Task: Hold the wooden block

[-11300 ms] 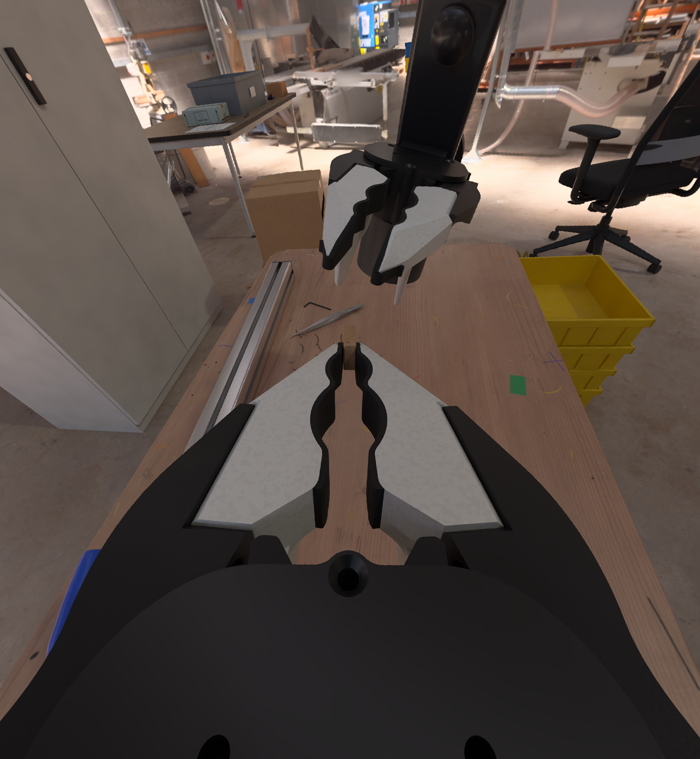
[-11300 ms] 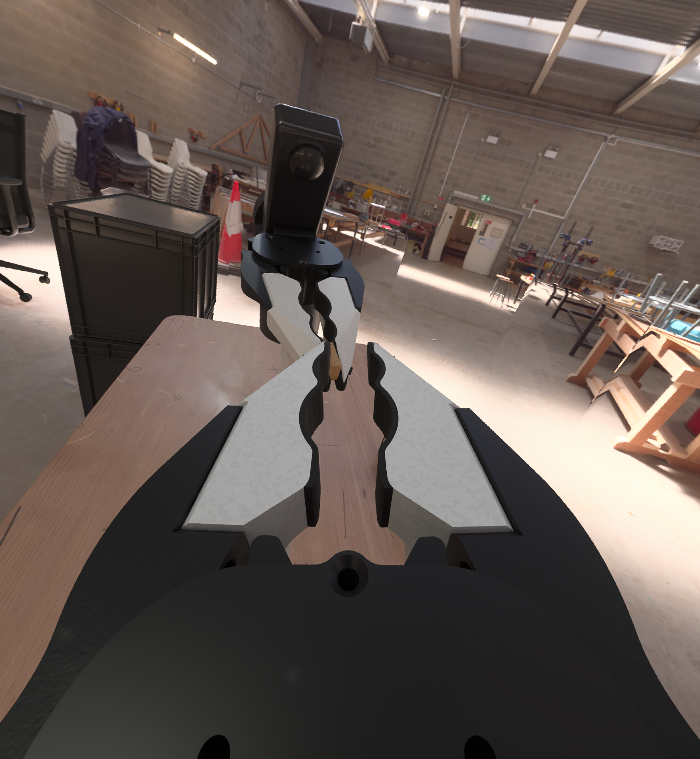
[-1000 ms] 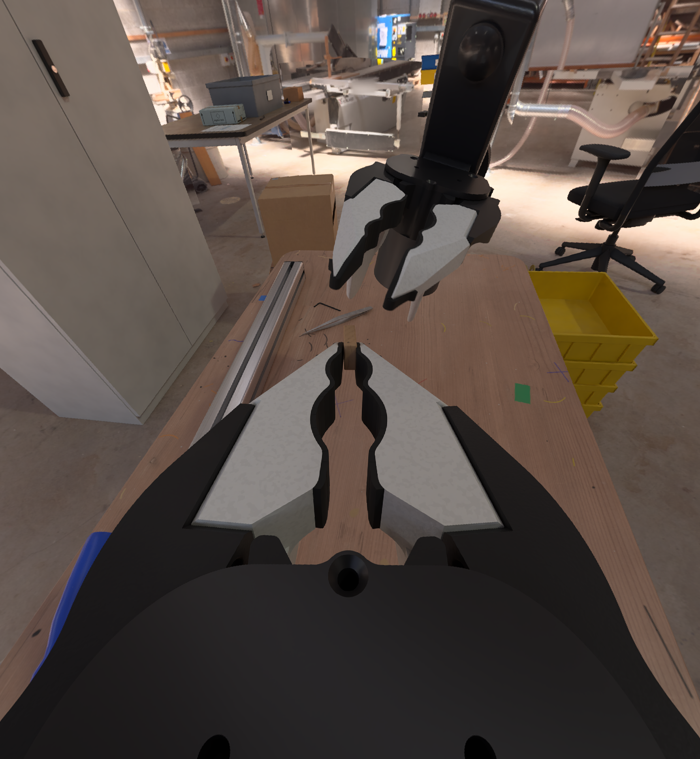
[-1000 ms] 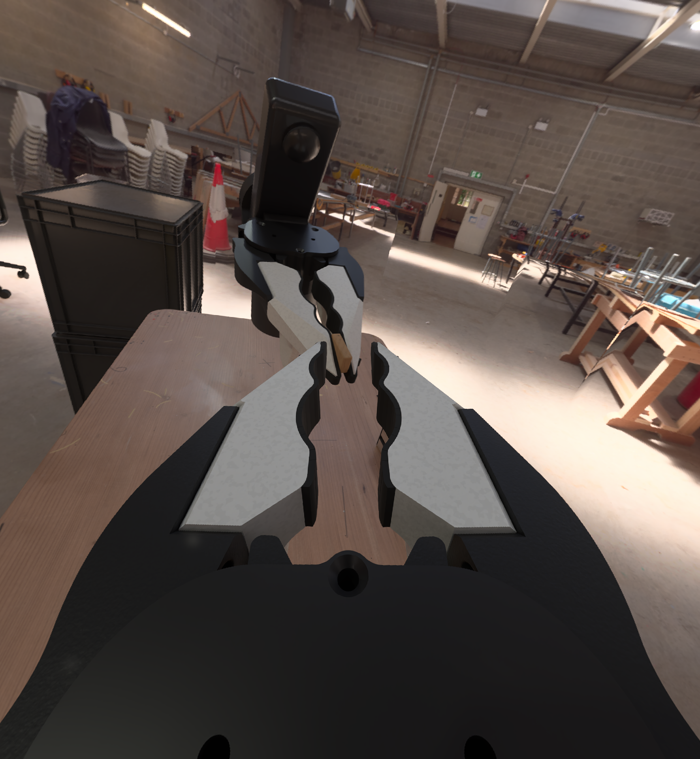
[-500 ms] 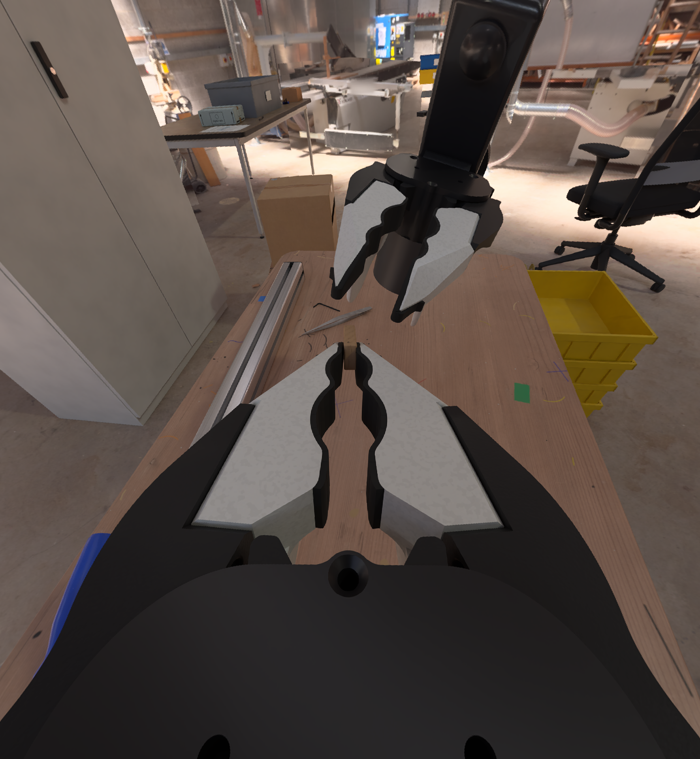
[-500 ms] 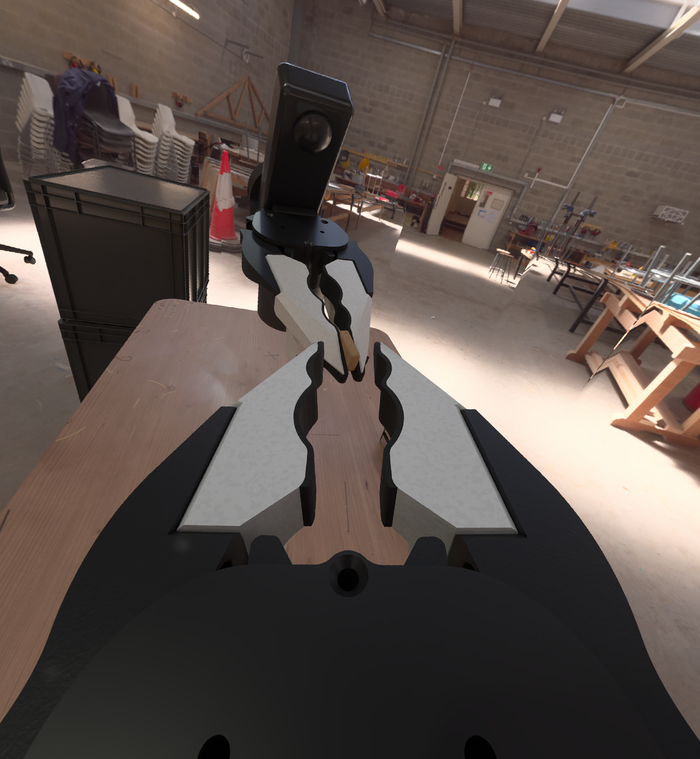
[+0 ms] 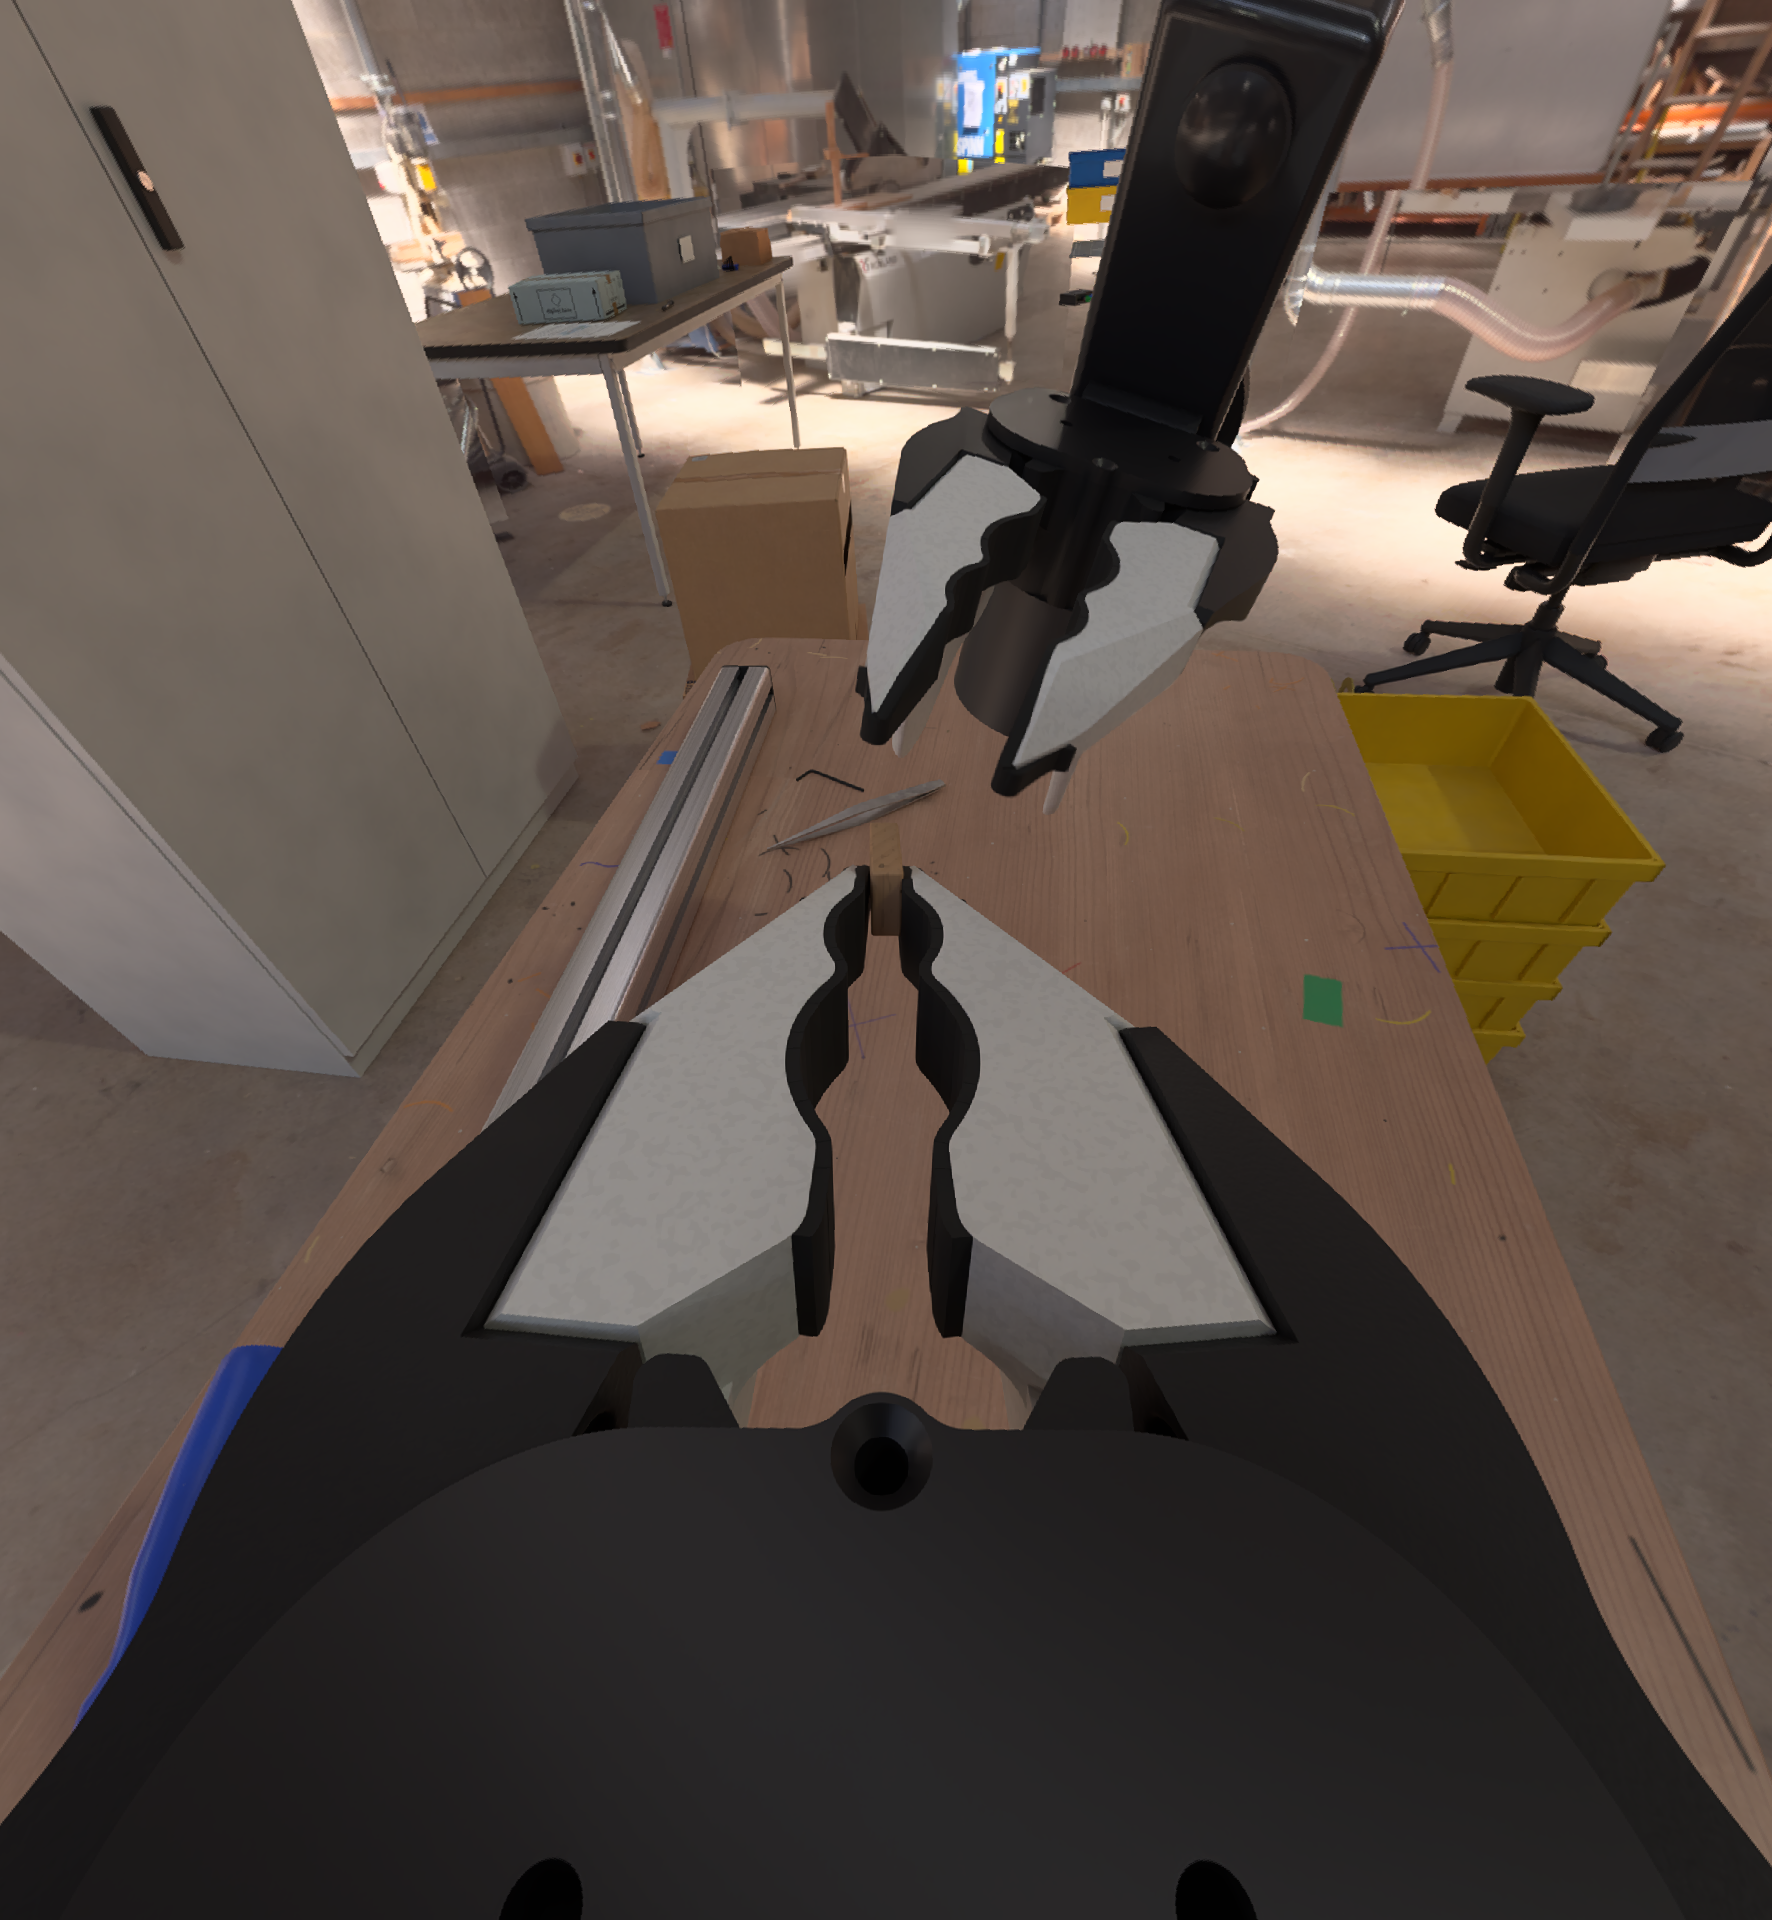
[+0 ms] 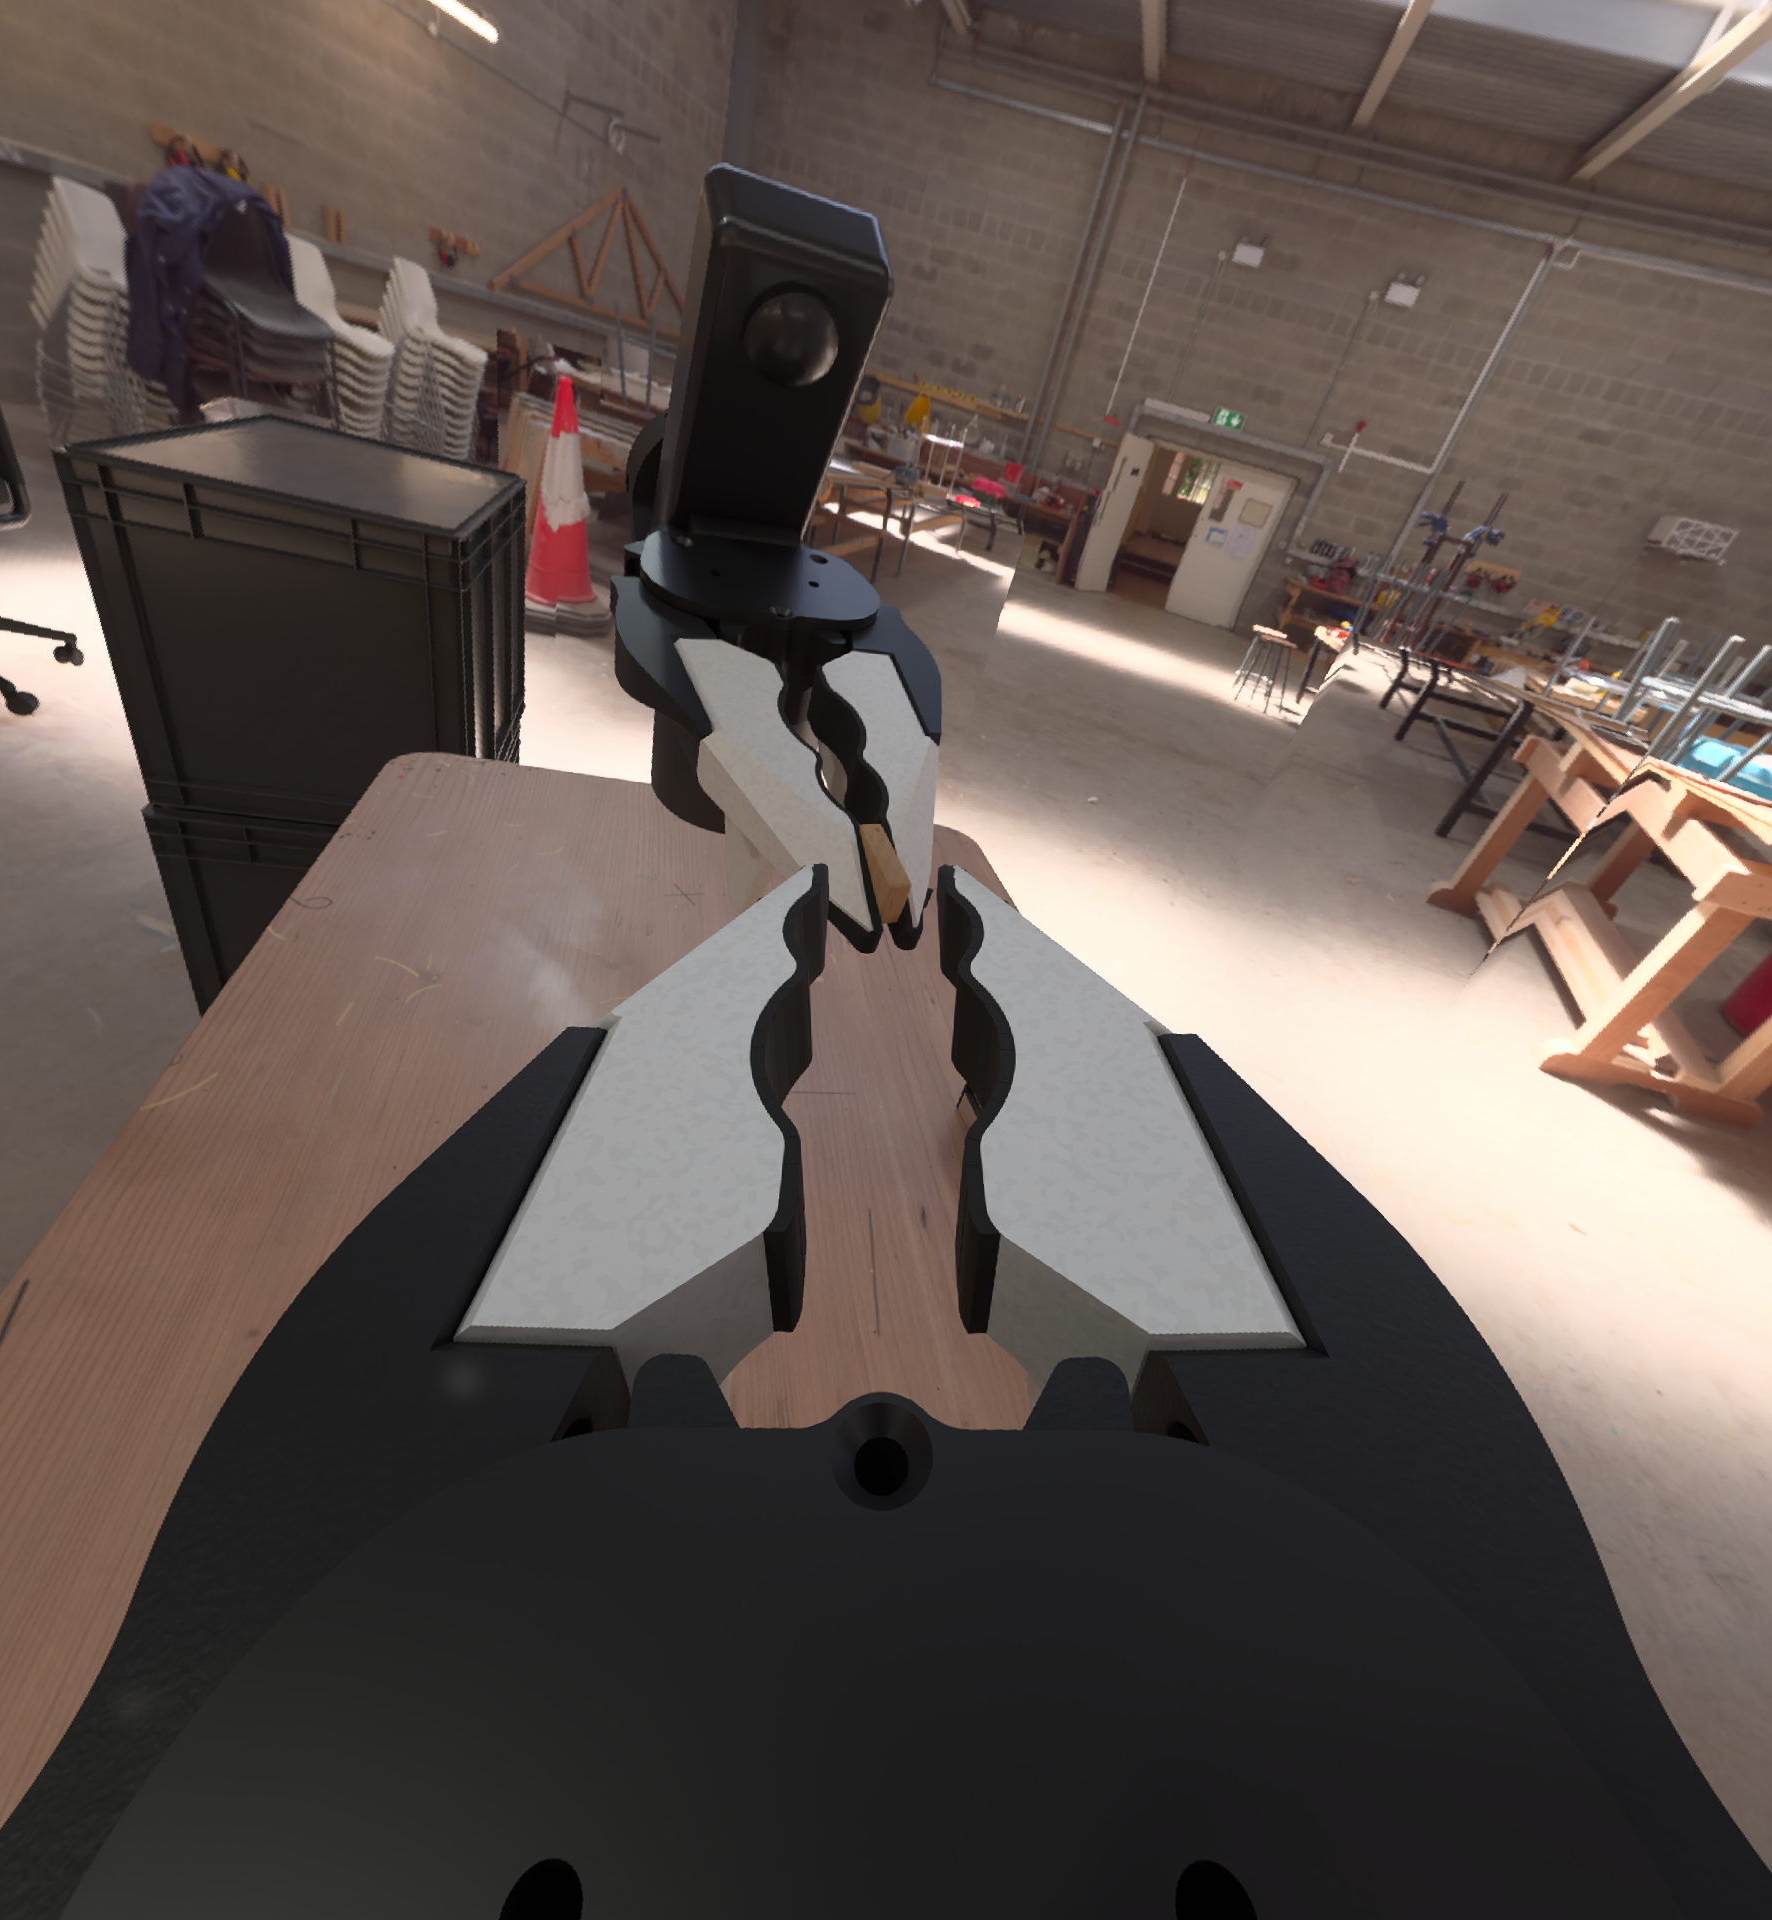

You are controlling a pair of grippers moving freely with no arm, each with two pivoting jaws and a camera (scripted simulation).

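- Wooden block (image 7: 884,902): one, small and light brown, clamped between the fingertips of the left gripper (image 7: 883,879), above the wooden table (image 7: 1225,1039); also seen in the right wrist view (image 8: 884,878).
- Left gripper: one, tilted down toward the table, jaws closed on the block.
- Right gripper (image 7: 965,774): one, facing the left from just beyond the block, fingers spread apart, holding nothing, tips just above the table.
- Tweezers (image 7: 851,821): one pair, lying beyond the block.
- Hex key (image 7: 828,777): one, black, near the tweezers.
- Aluminium rail (image 7: 653,883): one, along the table's edge.
- Green tape square (image 7: 1321,1000): one.
- Yellow bins (image 7: 1484,821): a stack beside the table; count unclear.
- Writing: none readable.
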